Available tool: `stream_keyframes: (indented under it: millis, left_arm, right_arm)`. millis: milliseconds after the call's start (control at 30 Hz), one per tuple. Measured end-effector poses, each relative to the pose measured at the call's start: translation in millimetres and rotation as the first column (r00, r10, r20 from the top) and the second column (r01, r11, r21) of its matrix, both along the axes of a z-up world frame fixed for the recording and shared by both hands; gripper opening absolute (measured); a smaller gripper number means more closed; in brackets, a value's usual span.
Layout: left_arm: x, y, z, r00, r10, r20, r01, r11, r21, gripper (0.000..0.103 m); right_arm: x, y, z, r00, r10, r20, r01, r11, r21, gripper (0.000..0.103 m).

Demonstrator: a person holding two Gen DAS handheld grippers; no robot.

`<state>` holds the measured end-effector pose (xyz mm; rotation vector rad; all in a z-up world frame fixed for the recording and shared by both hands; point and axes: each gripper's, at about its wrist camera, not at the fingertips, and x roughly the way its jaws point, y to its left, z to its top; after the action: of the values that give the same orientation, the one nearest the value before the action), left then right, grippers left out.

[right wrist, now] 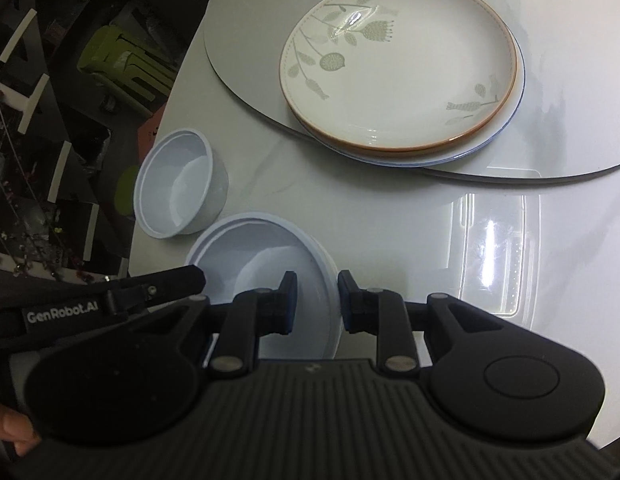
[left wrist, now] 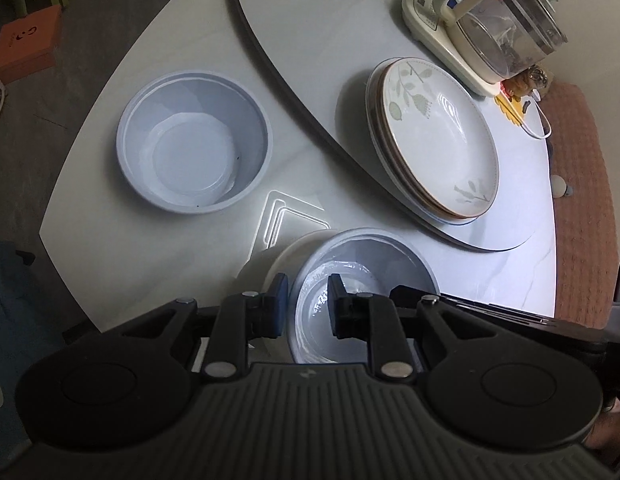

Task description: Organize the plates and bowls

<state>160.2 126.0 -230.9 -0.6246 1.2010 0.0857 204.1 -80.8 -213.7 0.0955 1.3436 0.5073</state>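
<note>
A pale blue bowl (left wrist: 361,268) sits on the white table right in front of both grippers. My left gripper (left wrist: 308,296) straddles its left rim with a gap between the pads. My right gripper (right wrist: 317,298) straddles the same bowl's (right wrist: 262,248) right rim, also with a gap. A second pale bowl (left wrist: 194,140) stands further left near the table edge; it also shows in the right wrist view (right wrist: 178,188). A stack of leaf-patterned plates (left wrist: 433,136) rests on the grey turntable; it also shows in the right wrist view (right wrist: 401,64).
A glass kettle on a cream base (left wrist: 489,28) stands behind the plates. The grey turntable (left wrist: 310,40) covers the table's middle. The table edge (left wrist: 70,216) falls away on the left. An orange box (left wrist: 26,44) lies on the floor.
</note>
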Motion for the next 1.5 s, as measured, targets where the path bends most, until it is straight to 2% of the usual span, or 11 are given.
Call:
stream_keyframes:
  millis: [67, 133, 200, 300, 633, 867, 1100, 1300, 1500]
  left_arm:
    - [0.6, 0.4, 1.1, 1.000, -0.011, -0.001, 0.011, 1.000, 0.001, 0.023]
    - [0.4, 0.3, 4.1, 1.000, -0.016, -0.001, 0.016, 1.000, 0.004, 0.035]
    - [-0.4, -0.7, 9.1, 1.000, -0.014, 0.005, 0.014, 1.000, 0.018, 0.041]
    - [-2.0, -3.3, 20.5, 1.000, -0.012, 0.021, 0.011, 1.000, 0.027, 0.042]
    - [-22.3, -21.9, 81.0, 0.991, 0.040, 0.126, -0.051, 0.995, 0.082, 0.042]
    - [-45.2, -37.3, 120.8, 0.976, 0.080, 0.201, -0.109, 0.984, 0.139, 0.042]
    - [-62.2, -61.1, 137.7, 0.972, 0.113, 0.207, -0.155, 0.967, 0.200, 0.042]
    - [-70.9, -72.7, 144.3, 0.957, 0.172, 0.233, -0.220, 0.955, 0.200, 0.042]
    - [-76.9, -79.3, 149.9, 0.949, 0.193, 0.248, -0.247, 0.945, 0.213, 0.042]
  right_arm:
    - [0.2, 0.9, 0.7, 1.000, -0.009, 0.004, 0.009, 1.000, 0.003, 0.026]
    - [-0.7, 0.7, 3.6, 1.000, -0.021, 0.015, 0.021, 1.000, 0.005, 0.027]
    - [-2.5, -0.6, 8.3, 0.999, -0.025, 0.029, 0.025, 1.000, 0.003, 0.027]
    - [-4.8, -4.3, 20.0, 0.998, -0.021, 0.058, 0.021, 1.000, 0.008, 0.030]
    - [-14.2, -24.5, 78.2, 0.985, 0.051, 0.168, -0.062, 0.996, 0.059, 0.030]
    - [-17.4, -40.6, 114.7, 0.956, 0.105, 0.273, -0.142, 0.983, 0.118, 0.030]
    - [-24.7, -60.5, 127.6, 0.929, 0.150, 0.338, -0.205, 0.969, 0.136, 0.030]
    - [-22.0, -70.3, 132.7, 0.915, 0.181, 0.362, -0.250, 0.956, 0.154, 0.030]
    - [-23.5, -70.3, 134.3, 0.902, 0.210, 0.376, -0.286, 0.945, 0.160, 0.030]
